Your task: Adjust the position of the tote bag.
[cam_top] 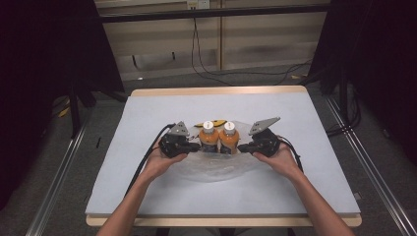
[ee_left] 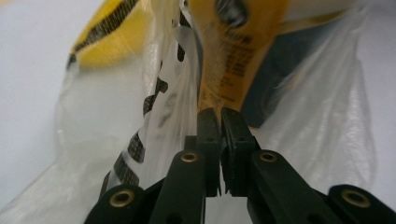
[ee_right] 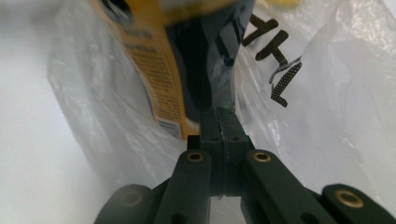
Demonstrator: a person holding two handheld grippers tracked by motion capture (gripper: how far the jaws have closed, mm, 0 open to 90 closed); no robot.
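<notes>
- As things lie now, the two orange bottles (cam_top: 219,138) stand upright, side by side and touching, inside the clear plastic bag (cam_top: 216,169) near the middle of the table (cam_top: 147,113). So the loading part looks done, judging by these pics.
- What's left, prob.: the bag isn't lifted or closed yet. Its film is spread flat on the grey top around the bottles, and you've got a rim on each side. Next is likely pulling both sides up or together. That's a guess.
- Left gripper (cam_top: 189,146): just beside the left bottle, at the bag's left edge. In the left gripper view the jaws are nearly closed, w/ only a thin slit between the pads, and a fold of clear film w/ black print runs in between them. Reads as pinched on the bag, not the bottle; the orange label sits just past the tips.
- Right gripper (cam_top: 244,147): mirror spot, just beside the right bottle. In the right gripper view the jaws are fully together, no gap, w/ film bunched at the tips. Looks clamped on the bag too.
- Yellow item w/ black marks (cam_top: 210,123): lies behind the bottles, apparently in or under the film. Can't tell which.
- Watch it: film is thin and slippery, and the bottles are top-heavy standing. Uneven pull could tip them.
</notes>
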